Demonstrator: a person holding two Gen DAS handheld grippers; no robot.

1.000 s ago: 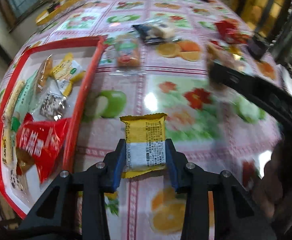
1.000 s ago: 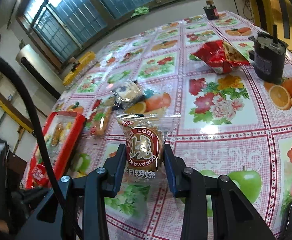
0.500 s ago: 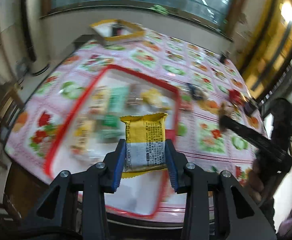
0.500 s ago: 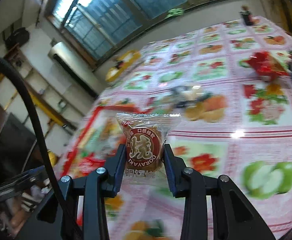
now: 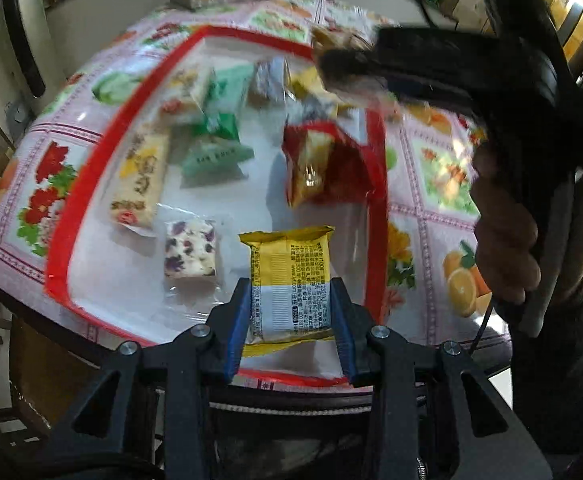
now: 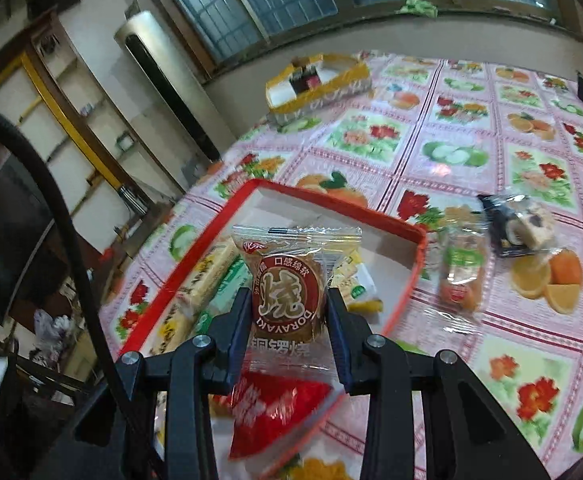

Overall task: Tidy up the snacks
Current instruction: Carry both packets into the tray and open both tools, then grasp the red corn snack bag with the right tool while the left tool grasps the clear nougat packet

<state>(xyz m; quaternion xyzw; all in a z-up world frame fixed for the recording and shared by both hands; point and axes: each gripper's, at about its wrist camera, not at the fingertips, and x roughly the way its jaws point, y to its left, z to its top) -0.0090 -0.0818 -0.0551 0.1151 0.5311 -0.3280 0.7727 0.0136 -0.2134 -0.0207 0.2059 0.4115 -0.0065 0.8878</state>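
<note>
Both hands hang over the red-rimmed white tray (image 5: 374,184) at the surface's near corner. The left gripper (image 5: 290,312) has its fingers clamped on a yellow-and-white foil snack packet (image 5: 289,280), the right gripper (image 6: 288,312) on a clear-wrapped brown dorayaki cake (image 6: 289,296), presumably to drop both among the snacks there.

Each hand-held tool is matt black plastic. The left gripper (image 5: 290,316) has two angled black fingers (image 5: 221,344) lined with blue pads on their inner faces, and four round silver screws sit in a row just behind the jaws. The right gripper (image 6: 287,324) is built alike, with the same blue-lined fingers (image 6: 343,344) and silver screws. A thick black cable (image 6: 71,248) arcs beside its jaws.
</note>
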